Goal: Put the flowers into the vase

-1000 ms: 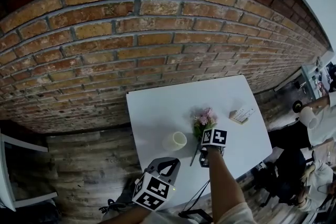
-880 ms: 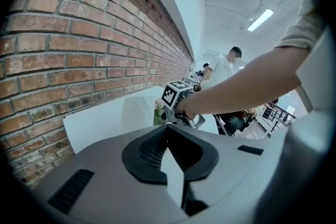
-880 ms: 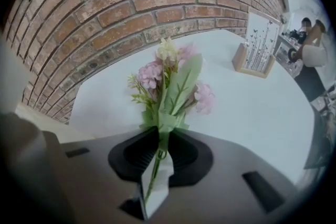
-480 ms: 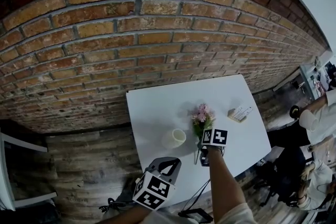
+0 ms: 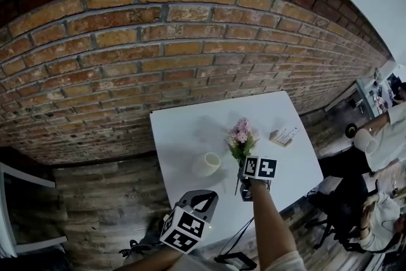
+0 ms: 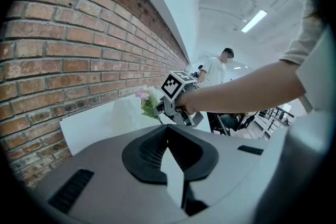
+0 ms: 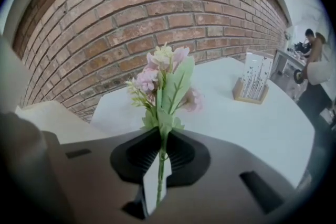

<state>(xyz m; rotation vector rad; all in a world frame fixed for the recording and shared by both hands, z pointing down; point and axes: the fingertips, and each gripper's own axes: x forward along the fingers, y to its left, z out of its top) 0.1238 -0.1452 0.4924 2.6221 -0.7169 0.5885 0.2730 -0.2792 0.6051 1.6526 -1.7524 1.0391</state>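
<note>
Pinching flowers [image 7: 163, 81], jaws just closing: right hand-held gripper [image 7: 160, 139] | left hand-held gripper [image 6: 168, 131]: closed, empty | stem end hidden

Head view: lower stem of flowers [image 5: 241, 136] lost behind right hand-held gripper [image 5: 244, 189], card stand [image 5: 282, 136] print too small to read, bench [image 5: 184, 130] near edge covered by arm, people [image 5: 384, 136] cut off at right.

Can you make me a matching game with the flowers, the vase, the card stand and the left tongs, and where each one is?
1 flowers
2 vase
3 card stand
4 left tongs

A on the table, left of the flowers
B shut, holding nothing
C pinched and held up above the table
D on the table, right of the flowers

Pairs: 1-C, 2-A, 3-D, 4-B. The right tongs have just been closing on the flowers.
</note>
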